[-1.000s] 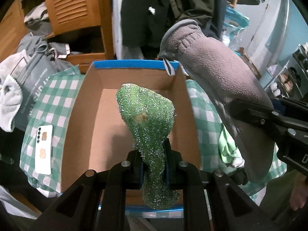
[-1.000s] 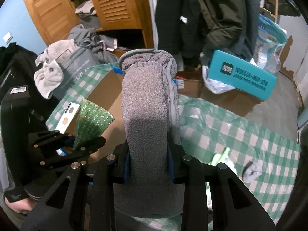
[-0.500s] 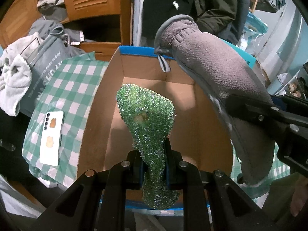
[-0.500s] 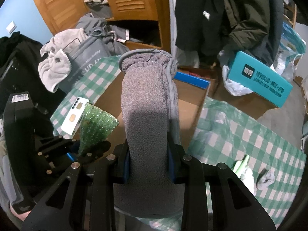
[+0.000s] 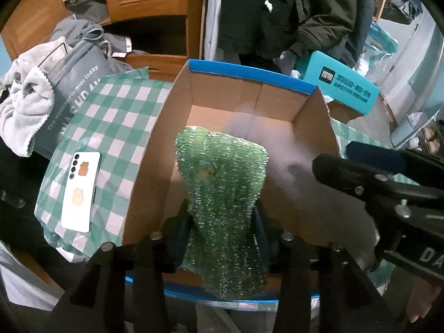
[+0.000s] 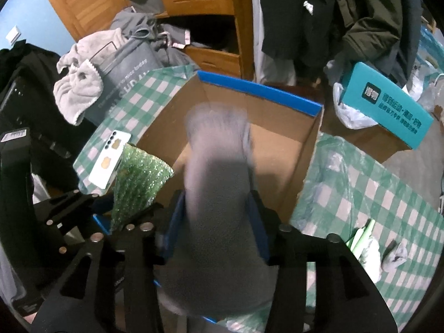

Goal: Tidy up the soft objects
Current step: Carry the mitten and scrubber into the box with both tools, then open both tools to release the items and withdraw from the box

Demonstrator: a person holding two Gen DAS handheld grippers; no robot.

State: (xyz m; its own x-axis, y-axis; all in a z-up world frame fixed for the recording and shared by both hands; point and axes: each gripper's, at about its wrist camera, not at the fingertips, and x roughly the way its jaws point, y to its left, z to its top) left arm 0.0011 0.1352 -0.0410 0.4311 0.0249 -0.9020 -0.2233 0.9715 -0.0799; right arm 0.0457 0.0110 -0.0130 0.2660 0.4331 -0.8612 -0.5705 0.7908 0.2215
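An open cardboard box [image 5: 249, 76] [image 6: 258, 88] with a blue rim stands on a green checked cloth. My left gripper [image 5: 222, 216] hangs over the box's near edge with its jaws opening. A glittery green cloth [image 5: 222, 172] [image 6: 138, 177] sits loosely between them, slightly blurred. My right gripper [image 6: 217, 208] is beside it, also over the box and also opening. The grey fleece mitten [image 6: 216, 166] between its jaws is smeared with motion and slipping down. In the left wrist view the mitten [image 5: 291, 161] is only a grey blur by the right gripper [image 5: 360, 177].
A white phone [image 5: 82, 191] [image 6: 111, 158] lies on the checked cloth [image 5: 116, 116] left of the box. A grey bag with a towel [image 5: 27, 111] sits further left. A teal box [image 6: 388, 108] stands behind right. Small soft items [image 6: 363, 238] lie on the cloth at right.
Both grippers came forward over the box and their jaws spread apart. The green cloth and the grey mitten, firmly pinched before, now hang loose and blur; the mitten sinks toward the box.
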